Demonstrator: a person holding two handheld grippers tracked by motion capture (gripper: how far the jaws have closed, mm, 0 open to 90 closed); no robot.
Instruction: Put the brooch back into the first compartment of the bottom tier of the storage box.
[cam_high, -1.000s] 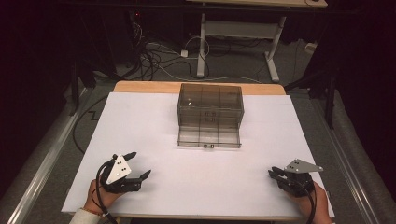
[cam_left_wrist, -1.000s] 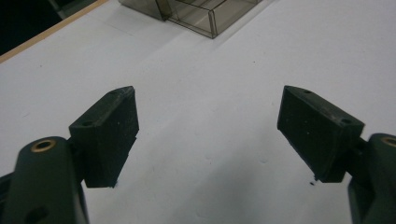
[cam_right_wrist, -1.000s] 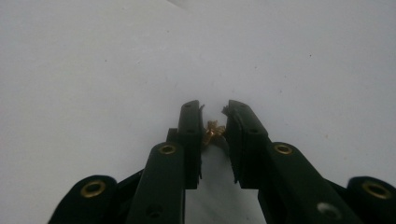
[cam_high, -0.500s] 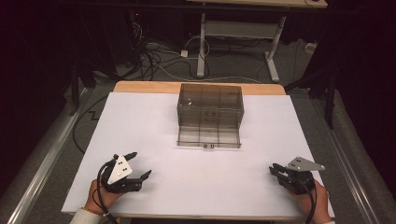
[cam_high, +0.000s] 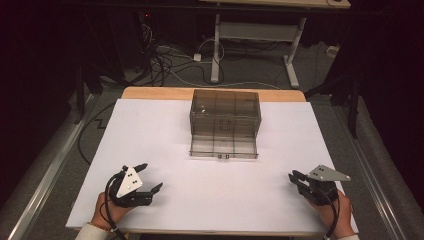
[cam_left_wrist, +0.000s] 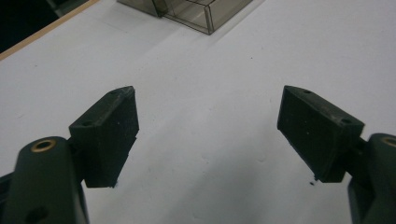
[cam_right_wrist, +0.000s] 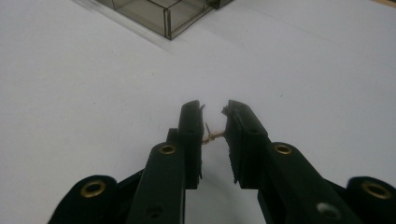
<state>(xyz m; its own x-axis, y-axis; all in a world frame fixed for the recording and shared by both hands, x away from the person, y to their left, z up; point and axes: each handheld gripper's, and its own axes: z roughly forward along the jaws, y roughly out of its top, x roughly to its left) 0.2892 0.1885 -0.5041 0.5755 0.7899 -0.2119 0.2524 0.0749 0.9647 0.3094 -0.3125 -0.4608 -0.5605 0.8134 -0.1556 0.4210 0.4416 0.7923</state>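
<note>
In the high view a smoky clear drawer box (cam_high: 225, 117) sits at the upper middle of the white table (cam_high: 150, 130), with its bottom drawer (cam_high: 223, 148) pulled out toward the lower edge of the frame. Both grippers rest well apart from it. The left gripper (cam_high: 150, 181) sits at the lower left with its jaws spread wide; in the left gripper view nothing but bare table lies between them, and a corner of the box shows at the top of the frame. The right gripper (cam_high: 294, 176) sits at the lower right, its jaws drawn nearly together with a narrow gap. In the right gripper view a thin brownish thread-like scrap (cam_right_wrist: 212, 135) sits in that gap, though it is too small to say whether it is gripped or merely stuck to a pad.

This looks like the start of the work, with neither gripper yet reaching. The next move probably calls for one gripper to travel up the frame to the open drawer's front edge and push it in, or to steady the box.
</note>
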